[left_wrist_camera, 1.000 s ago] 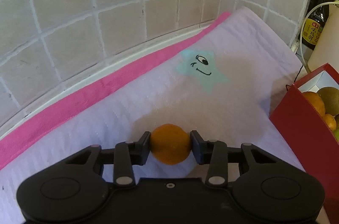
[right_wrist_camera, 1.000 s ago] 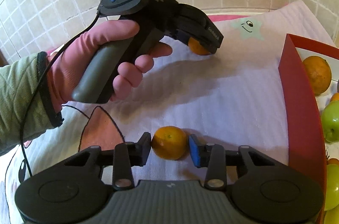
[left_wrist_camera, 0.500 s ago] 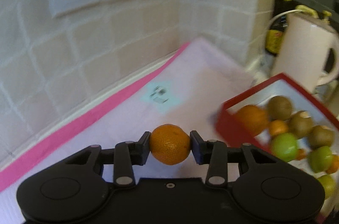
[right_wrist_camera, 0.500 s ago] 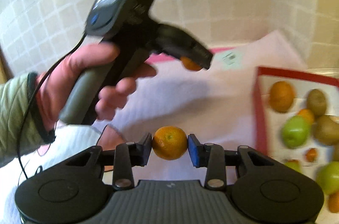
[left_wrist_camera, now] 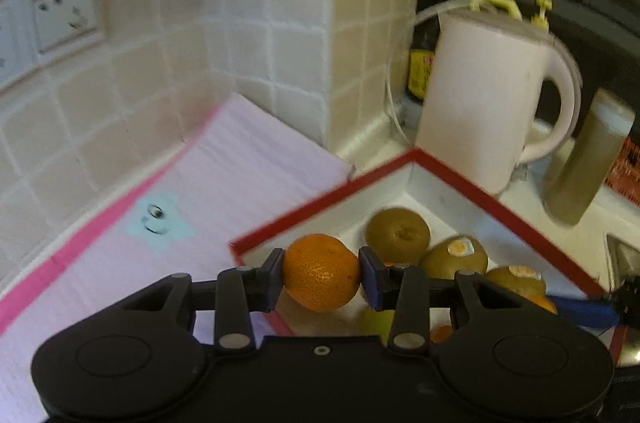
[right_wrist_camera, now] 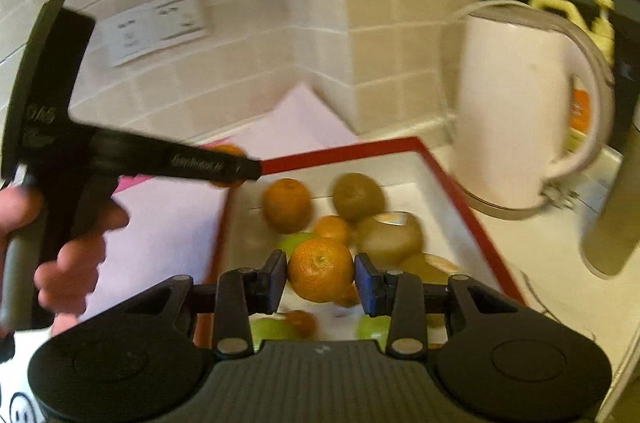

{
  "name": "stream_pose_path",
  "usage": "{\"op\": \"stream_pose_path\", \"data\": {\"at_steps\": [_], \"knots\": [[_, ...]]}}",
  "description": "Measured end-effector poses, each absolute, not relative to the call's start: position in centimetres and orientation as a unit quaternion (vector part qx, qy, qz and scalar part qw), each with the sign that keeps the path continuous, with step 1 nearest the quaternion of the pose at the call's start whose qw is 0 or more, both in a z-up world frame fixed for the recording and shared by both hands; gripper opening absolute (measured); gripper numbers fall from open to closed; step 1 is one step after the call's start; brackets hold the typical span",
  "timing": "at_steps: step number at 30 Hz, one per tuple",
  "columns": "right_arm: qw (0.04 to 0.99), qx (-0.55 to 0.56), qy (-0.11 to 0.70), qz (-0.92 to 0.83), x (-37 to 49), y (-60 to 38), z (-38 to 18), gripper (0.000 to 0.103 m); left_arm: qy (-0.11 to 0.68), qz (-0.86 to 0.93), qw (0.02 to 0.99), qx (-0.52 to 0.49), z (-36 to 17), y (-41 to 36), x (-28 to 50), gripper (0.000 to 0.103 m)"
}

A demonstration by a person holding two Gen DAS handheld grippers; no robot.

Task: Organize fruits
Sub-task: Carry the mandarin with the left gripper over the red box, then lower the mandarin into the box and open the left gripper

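My left gripper (left_wrist_camera: 321, 273) is shut on a small orange (left_wrist_camera: 321, 271) and holds it in the air over the near left edge of the red-rimmed box (left_wrist_camera: 480, 189). My right gripper (right_wrist_camera: 321, 277) is shut on another small orange (right_wrist_camera: 321, 275), held above the fruit in the same box (right_wrist_camera: 452, 179). The box holds an orange (right_wrist_camera: 286, 203), brown kiwis (right_wrist_camera: 357, 196), green apples (right_wrist_camera: 272, 329) and small oranges (right_wrist_camera: 332, 229). The left gripper also shows in the right wrist view (right_wrist_camera: 236, 165), its orange mostly hidden behind its body.
A white kettle (left_wrist_camera: 484, 103) stands just behind the box, with dark bottles (left_wrist_camera: 424, 71) beside it. A tall cup (left_wrist_camera: 584, 159) stands to the right. A pink-edged lilac towel (left_wrist_camera: 224, 191) covers the counter left of the box, against the tiled wall.
Both grippers have lifted their oranges off the towel and swung right. They now hang over the red box instead of over the towel.
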State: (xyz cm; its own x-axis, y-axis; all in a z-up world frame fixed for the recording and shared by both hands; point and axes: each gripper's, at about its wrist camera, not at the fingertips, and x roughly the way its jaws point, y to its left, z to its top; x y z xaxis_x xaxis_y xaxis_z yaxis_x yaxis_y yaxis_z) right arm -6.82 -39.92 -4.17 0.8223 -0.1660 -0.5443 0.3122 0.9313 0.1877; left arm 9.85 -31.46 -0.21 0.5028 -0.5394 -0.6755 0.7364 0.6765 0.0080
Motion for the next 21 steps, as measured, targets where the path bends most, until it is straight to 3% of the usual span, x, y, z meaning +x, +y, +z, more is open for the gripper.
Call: {"op": "stream_pose_path", "data": {"at_steps": [21], "knots": [[0.926, 0.148, 0.317, -0.141, -3.9, -41.1, -6.7, 0.039, 0.374, -0.342, 0.839, 0.197, -4.4, -34.1, 10.7, 0.049]]}}
